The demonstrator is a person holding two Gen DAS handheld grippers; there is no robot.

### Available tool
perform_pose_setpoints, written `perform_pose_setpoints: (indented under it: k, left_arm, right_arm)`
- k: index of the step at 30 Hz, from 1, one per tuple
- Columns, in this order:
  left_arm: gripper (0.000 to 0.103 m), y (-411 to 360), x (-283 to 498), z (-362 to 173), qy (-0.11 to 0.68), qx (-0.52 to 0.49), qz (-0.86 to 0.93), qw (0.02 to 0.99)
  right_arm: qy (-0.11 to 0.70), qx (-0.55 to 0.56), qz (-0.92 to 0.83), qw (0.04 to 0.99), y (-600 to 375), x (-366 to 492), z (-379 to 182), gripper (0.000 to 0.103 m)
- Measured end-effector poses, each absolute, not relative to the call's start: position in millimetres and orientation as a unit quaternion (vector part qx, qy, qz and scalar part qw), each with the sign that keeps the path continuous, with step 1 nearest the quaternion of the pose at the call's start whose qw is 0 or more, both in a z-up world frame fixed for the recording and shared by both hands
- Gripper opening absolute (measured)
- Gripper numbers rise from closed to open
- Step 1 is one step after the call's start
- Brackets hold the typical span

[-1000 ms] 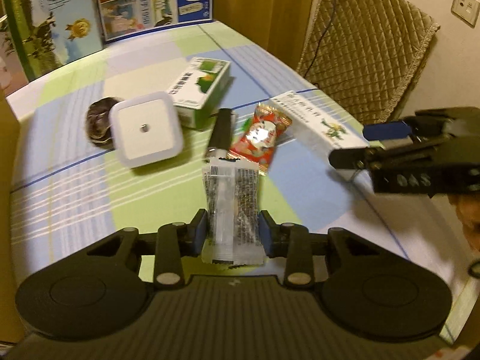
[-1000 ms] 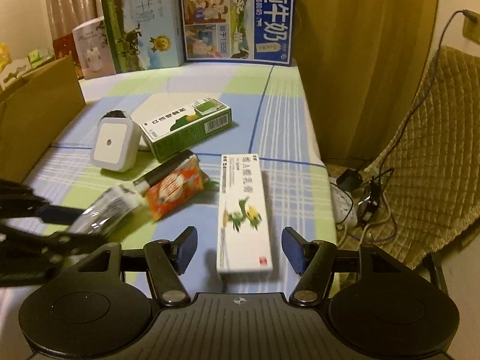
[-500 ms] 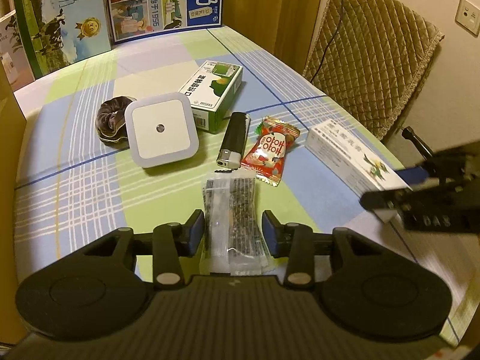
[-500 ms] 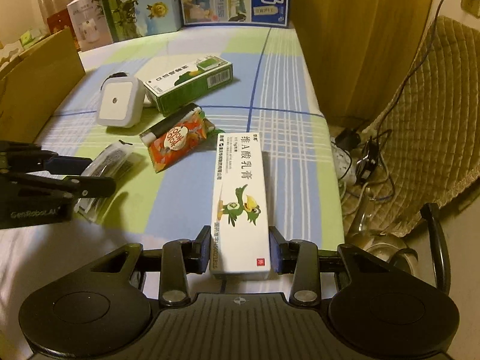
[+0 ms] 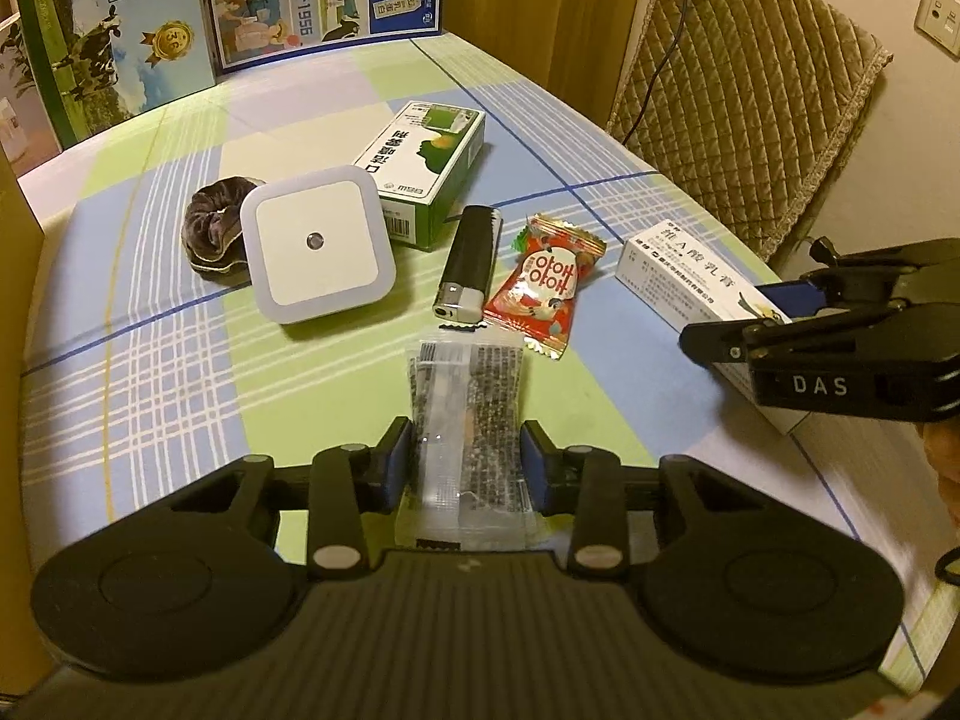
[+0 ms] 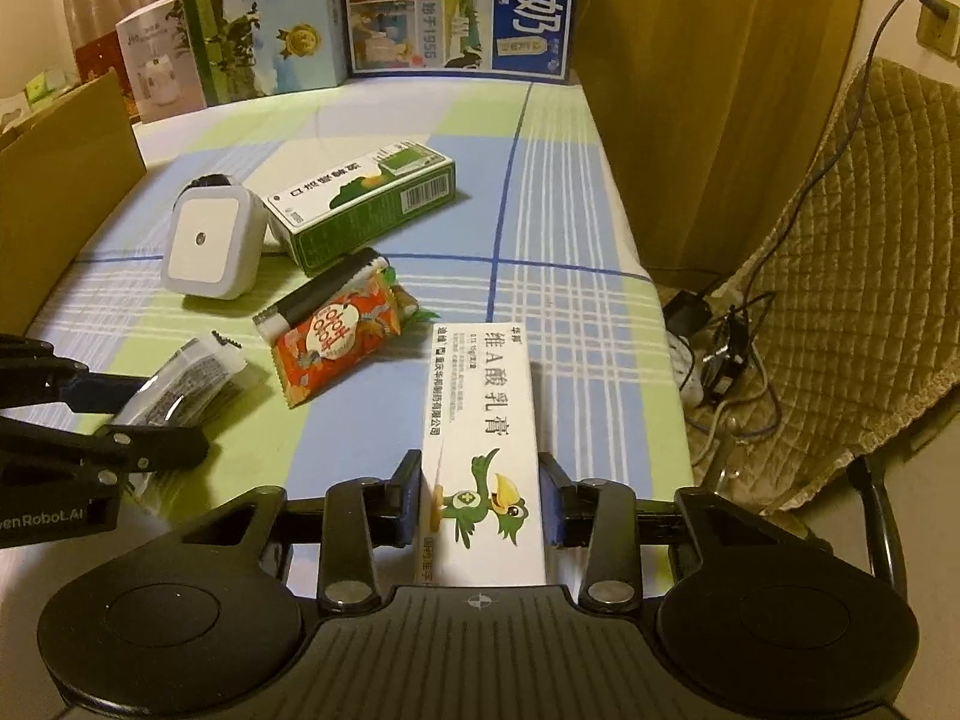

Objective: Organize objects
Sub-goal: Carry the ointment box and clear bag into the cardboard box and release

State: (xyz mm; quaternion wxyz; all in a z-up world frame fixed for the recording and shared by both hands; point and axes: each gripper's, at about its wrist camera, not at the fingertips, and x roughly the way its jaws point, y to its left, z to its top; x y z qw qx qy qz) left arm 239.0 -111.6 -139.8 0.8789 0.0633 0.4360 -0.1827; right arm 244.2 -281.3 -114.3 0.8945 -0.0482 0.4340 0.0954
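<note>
Right claw (image 6: 480,507) of mine has just been closing and now clamps the near end of the white ointment box (image 6: 483,420), its long axis running straight away from me over the surface (image 6: 570,228); left claw (image 5: 467,459) pinches the clear sachet (image 5: 465,414) likewise.

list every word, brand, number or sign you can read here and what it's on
"DAS": side of the right tool
"enRobot.AI", start cut off: side of the left tool
"维A酸乳膏": white box
"纯牛奶" and "1956": blue milk carton
"PURE MILK": green milk carton
Green box: characters upside down, not clear enough to quote
Red packet: round logo lettering unclear
Clear packet: print too small
</note>
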Motion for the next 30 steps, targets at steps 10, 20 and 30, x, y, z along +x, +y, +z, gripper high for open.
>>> perform_pose_setpoints:
  k: [10, 20, 30]
  left_arm:
    - [0.032, -97, 227, -114, 0.436, 0.052, -0.173, 0.882]
    - [0.032, -68, 180, -47, 0.41, 0.053, -0.148, 0.898]
    - [0.032, -21, 122, 0, 0.384, 0.047, -0.109, 0.916]
  right_arm:
    - [0.428, -0.006, 0.086, 0.9, -287, 227, -73, 0.035]
    - [0.376, 0.004, 0.125, 0.918, -247, 184, 8, 0.035]
    - [0.36, -0.002, 0.156, 0.92, -193, 131, 44, 0.035]
